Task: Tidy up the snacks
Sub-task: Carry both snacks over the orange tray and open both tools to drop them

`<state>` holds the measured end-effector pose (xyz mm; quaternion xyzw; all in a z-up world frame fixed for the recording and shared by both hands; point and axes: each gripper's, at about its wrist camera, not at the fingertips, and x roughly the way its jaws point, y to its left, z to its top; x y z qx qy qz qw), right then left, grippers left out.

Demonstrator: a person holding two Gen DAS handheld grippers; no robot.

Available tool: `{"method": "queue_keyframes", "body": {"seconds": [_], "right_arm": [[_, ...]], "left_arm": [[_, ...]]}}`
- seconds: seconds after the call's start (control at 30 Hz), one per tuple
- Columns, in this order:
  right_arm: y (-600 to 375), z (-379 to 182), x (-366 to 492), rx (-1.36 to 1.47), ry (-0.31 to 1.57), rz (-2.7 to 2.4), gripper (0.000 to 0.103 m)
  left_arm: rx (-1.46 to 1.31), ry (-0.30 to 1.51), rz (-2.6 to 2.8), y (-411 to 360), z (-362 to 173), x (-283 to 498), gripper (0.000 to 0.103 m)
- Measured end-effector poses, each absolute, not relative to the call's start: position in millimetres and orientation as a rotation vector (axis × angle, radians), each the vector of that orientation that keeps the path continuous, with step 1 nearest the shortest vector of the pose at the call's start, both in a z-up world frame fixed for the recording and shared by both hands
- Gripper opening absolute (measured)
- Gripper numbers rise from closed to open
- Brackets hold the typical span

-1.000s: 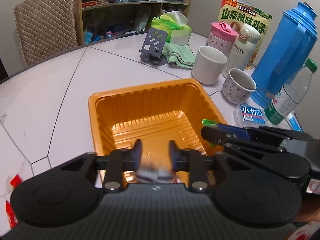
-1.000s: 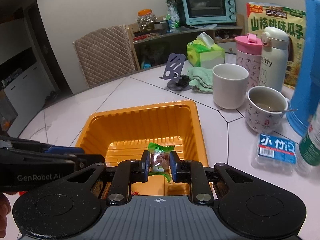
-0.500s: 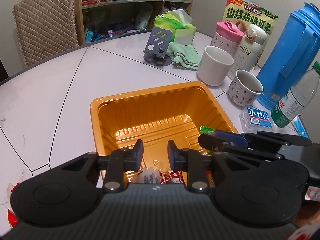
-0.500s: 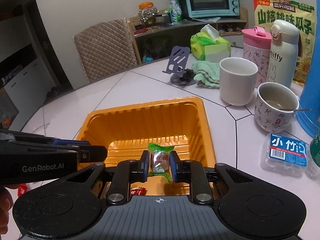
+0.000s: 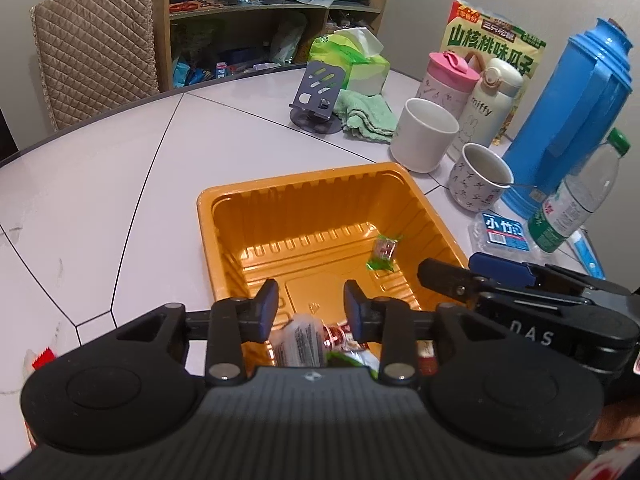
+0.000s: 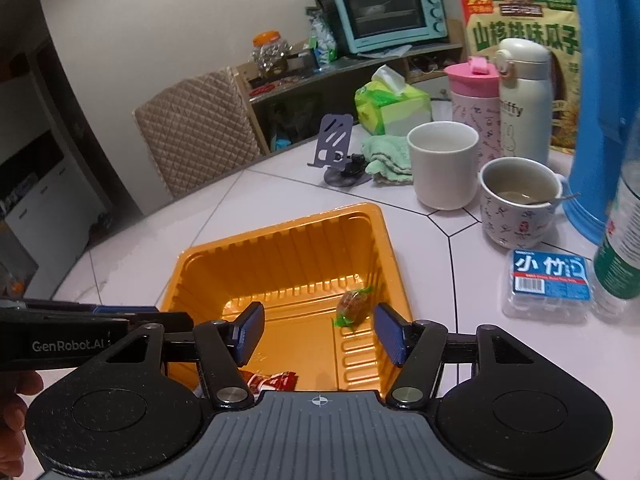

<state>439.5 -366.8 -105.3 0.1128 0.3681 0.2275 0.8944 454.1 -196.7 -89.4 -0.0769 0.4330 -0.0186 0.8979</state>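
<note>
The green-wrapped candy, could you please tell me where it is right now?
In both wrist views, the green-wrapped candy lies inside the orange plastic tray, near its right wall.

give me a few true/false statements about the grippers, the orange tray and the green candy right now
1. The right gripper is clamped on the green-wrapped candy. False: it is open, and the candy is free inside the tray.
2. The orange plastic tray holds other wrapped snacks near its front edge. True.
3. The left gripper is open and holds nothing. True.
4. The plain white mug sits inside the tray. False: it stands on the white table beyond the tray.
</note>
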Motion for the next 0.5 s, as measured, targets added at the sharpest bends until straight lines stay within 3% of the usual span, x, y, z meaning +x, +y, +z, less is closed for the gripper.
{"method": "queue_keyframes", "body": {"seconds": [0.5], "right_arm": [[-387.0,-81.9,377.9,0.323,0.733,0.424,0.073]], "left_arm": [[-0.184,0.885,-0.094,-188.1,-65.2,390.2,0.041]]}}
